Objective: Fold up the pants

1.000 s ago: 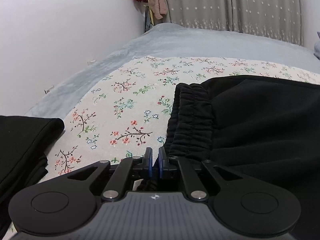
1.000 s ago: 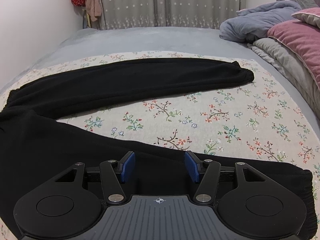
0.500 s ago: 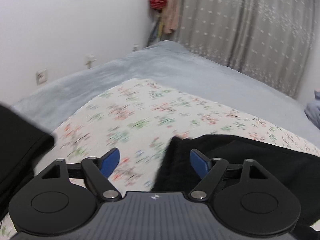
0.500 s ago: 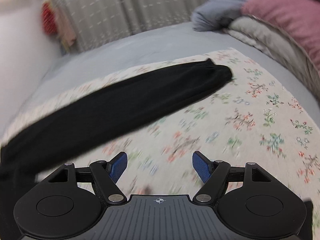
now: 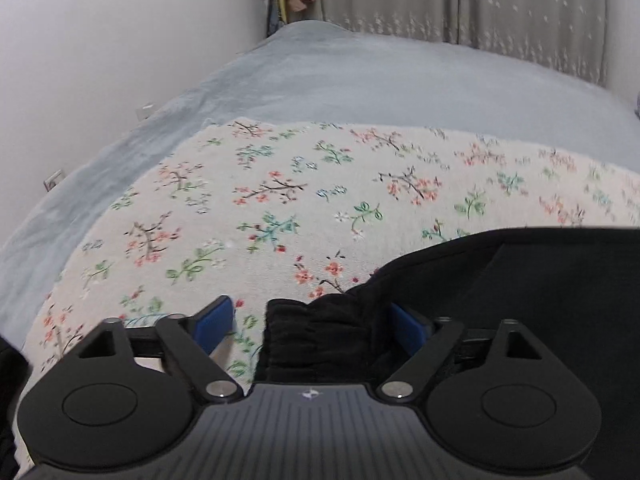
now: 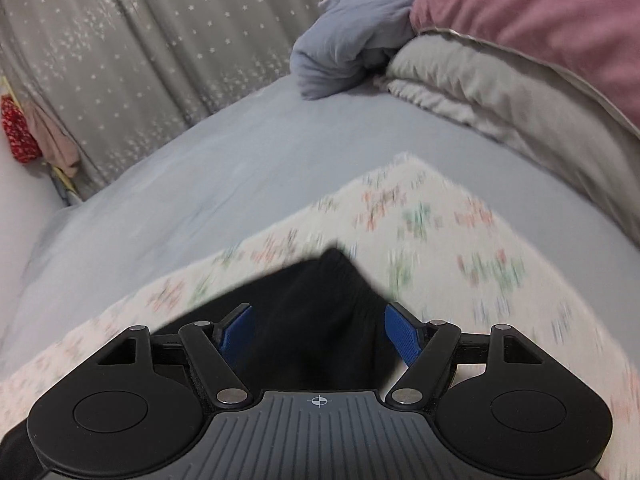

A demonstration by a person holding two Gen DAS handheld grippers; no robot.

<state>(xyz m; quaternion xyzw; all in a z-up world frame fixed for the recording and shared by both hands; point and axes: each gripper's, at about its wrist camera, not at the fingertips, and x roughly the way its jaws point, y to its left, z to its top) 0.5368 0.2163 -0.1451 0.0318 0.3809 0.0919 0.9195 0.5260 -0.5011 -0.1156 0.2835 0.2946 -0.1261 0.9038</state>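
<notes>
My left gripper (image 5: 310, 322) gapes over the waistband (image 5: 320, 336); my right gripper (image 6: 316, 330) gapes, straddling the cuff (image 6: 320, 304), pants (image 5: 520, 280) running rightward between.

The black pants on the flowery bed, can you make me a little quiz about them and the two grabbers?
1. True or false: the left gripper is clamped tight on the black pants.
2. What lies between the right gripper's open blue pads: A) a pink pillow, B) black cloth, C) nothing?
3. What pattern is on the sheet under the pants?

Key:
1. False. Its jaws have just been opening and stand wide, with the gathered waistband between them.
2. B.
3. Small flowers and twigs.
</notes>
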